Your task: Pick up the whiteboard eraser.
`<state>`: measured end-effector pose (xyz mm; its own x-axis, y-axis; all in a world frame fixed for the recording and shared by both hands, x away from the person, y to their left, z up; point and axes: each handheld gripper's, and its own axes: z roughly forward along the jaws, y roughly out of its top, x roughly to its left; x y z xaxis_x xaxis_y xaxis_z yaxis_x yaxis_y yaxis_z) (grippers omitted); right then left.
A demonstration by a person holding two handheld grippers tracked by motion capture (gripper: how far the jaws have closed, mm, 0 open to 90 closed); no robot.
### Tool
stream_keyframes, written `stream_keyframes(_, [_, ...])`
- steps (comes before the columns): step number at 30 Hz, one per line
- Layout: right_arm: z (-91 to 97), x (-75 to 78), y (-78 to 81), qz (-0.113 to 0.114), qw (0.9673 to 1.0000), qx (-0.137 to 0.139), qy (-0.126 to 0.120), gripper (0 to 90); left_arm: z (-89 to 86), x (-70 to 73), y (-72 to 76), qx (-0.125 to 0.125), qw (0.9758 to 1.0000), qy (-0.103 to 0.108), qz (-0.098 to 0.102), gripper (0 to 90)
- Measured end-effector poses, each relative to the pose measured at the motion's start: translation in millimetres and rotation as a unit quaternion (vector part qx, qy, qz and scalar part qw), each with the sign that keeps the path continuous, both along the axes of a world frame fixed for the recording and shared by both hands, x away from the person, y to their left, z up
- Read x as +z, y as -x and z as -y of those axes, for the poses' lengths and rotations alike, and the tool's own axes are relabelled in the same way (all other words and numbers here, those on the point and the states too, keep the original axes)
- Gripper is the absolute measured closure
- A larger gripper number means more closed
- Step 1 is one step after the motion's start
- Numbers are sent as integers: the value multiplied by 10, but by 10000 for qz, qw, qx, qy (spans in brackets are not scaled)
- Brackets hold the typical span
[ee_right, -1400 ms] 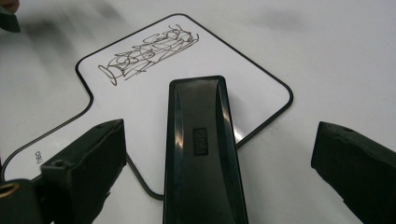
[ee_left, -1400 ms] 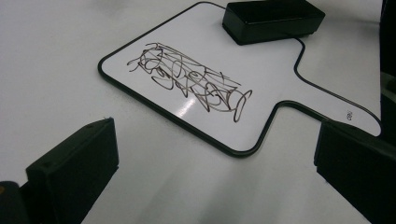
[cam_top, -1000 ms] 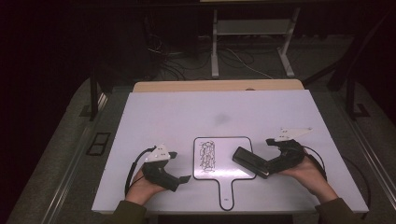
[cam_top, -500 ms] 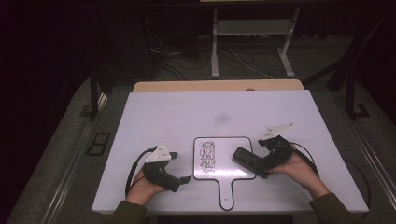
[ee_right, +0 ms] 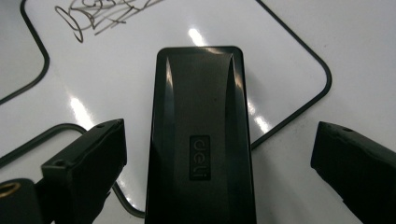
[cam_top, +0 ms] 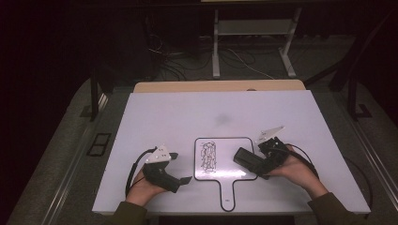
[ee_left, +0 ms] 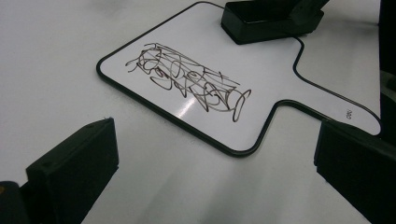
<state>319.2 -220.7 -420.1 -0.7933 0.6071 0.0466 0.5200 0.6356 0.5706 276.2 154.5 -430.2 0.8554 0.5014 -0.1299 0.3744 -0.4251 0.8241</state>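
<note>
Two grippers flank a scribbled board

Both stand spread. The right gripper (ee_right: 219,154) straddles a black eraser (ee_right: 201,140), its near end cut off, long axis pointing away along the jaws, untouched, overlapping the paddle whiteboard (cam_top: 220,159) edge. The left gripper (ee_left: 219,163) lies beside the board's handle.

So over the last second I've slid my right gripper (cam_top: 256,164) in from the right edge toward the middle, and now its jaws sit wide apart on either side of the black eraser (ee_right: 200,140) on the little whiteboard paddle (cam_top: 220,152). My right hand (cam_top: 295,169) came inward along with it. The eraser itself may have nudged slightly, hard to tell.
</note>
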Motion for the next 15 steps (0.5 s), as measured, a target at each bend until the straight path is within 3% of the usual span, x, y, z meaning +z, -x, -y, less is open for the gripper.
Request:
stream_keyframes(6, [-6,-27,10,-61,9999,-9,102,41,0,1,2,-8,10000,8,4,0])
stream_keyframes(15, [-17,-57,10,-159,9997,46,162,146,0,1,1,-14,10000,-3,10,0])
